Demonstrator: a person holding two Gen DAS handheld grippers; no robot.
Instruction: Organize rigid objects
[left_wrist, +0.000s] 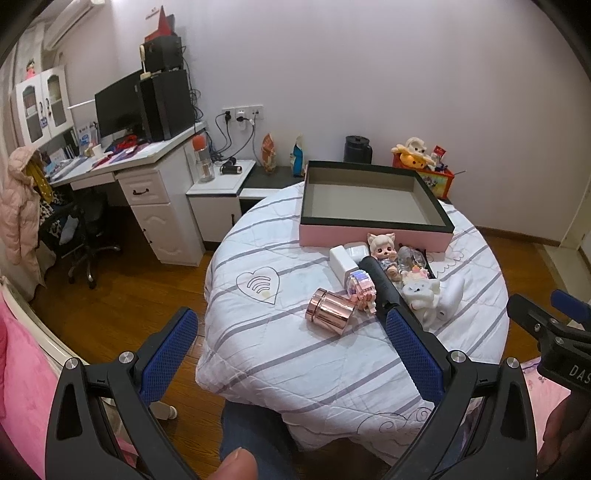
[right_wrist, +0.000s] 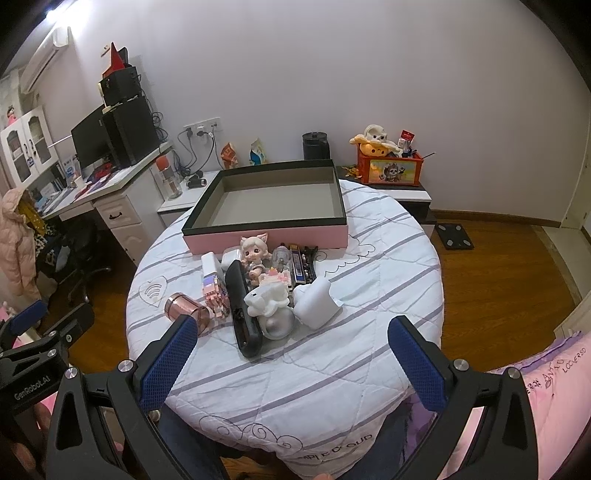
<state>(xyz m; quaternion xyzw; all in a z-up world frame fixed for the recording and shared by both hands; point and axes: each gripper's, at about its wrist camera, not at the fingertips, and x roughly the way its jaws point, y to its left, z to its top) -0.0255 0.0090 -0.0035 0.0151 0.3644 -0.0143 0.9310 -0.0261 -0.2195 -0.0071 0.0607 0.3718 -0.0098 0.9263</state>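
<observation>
An empty pink box (left_wrist: 373, 236) (right_wrist: 266, 236) with a dark rim sits at the far side of the round quilted table (left_wrist: 295, 354) (right_wrist: 332, 362). In front of it lies a cluster: a rose-gold canister (left_wrist: 328, 312) (right_wrist: 184, 308), a pink block figure (left_wrist: 364, 290) (right_wrist: 216, 295), a long black case (left_wrist: 380, 284) (right_wrist: 242, 306), a cat-eared doll (left_wrist: 384, 253) (right_wrist: 255, 254), white chargers (left_wrist: 341, 262), a white toy (left_wrist: 421, 291) (right_wrist: 266, 299) and a white foam piece (right_wrist: 317, 302). My left gripper (left_wrist: 290, 343) is open, short of the canister. My right gripper (right_wrist: 293, 350) is open, short of the cluster.
A white desk (left_wrist: 140, 173) with monitor and speakers stands at the left, with an office chair (left_wrist: 85, 229) below. A low cabinet behind the table holds an orange toy box (right_wrist: 391, 166) and a black pot (right_wrist: 316, 146). Wooden floor surrounds the table.
</observation>
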